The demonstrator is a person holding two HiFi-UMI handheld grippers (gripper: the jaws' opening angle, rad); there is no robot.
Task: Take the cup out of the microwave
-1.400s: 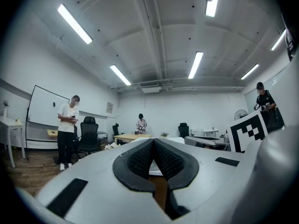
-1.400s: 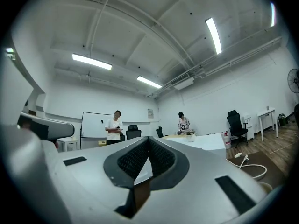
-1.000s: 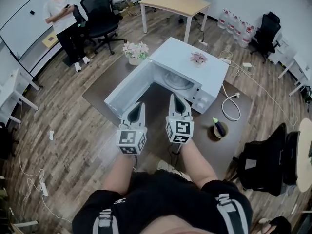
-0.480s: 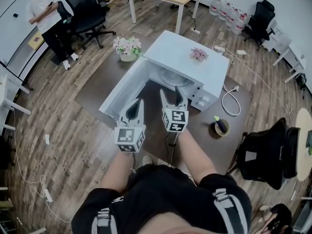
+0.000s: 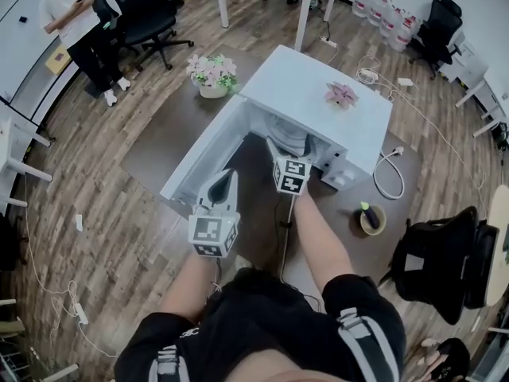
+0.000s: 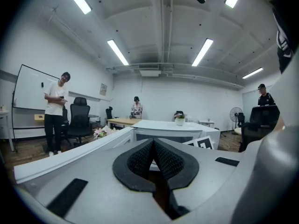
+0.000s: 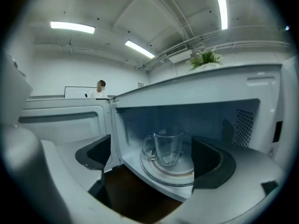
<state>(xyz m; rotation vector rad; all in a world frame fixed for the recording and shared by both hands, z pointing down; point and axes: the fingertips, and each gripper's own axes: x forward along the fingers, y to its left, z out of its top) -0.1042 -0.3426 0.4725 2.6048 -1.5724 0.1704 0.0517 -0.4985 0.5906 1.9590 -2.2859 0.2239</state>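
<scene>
A clear glass cup [image 7: 166, 147] with a handle on its left stands upright on the turntable [image 7: 163, 171] inside the white microwave [image 5: 318, 94]. The microwave's door [image 5: 203, 153] is swung open to the left. My right gripper [image 7: 152, 160] is at the mouth of the oven, its jaws wide and still opening. The cup is farther in, ahead of the pads, and nothing touches it. In the head view the right gripper [image 5: 280, 146] reaches the opening. My left gripper [image 5: 225, 180] hangs back beside the door, shut, its pads [image 6: 145, 158] meeting on nothing.
The microwave sits on a dark low table [image 5: 163, 138] with a flower pot [image 5: 211, 74] at its far left. A small pink plant [image 5: 340, 94] stands on the microwave. A bowl with a pen [image 5: 370, 217] and a white cord [image 5: 390, 173] lie to the right. A person [image 5: 67, 14] stands far left.
Both grippers moved forward and down toward the microwave, the right one farther, up to the oven's mouth. The right jaws went from shut to wide apart. The left stayed shut.
</scene>
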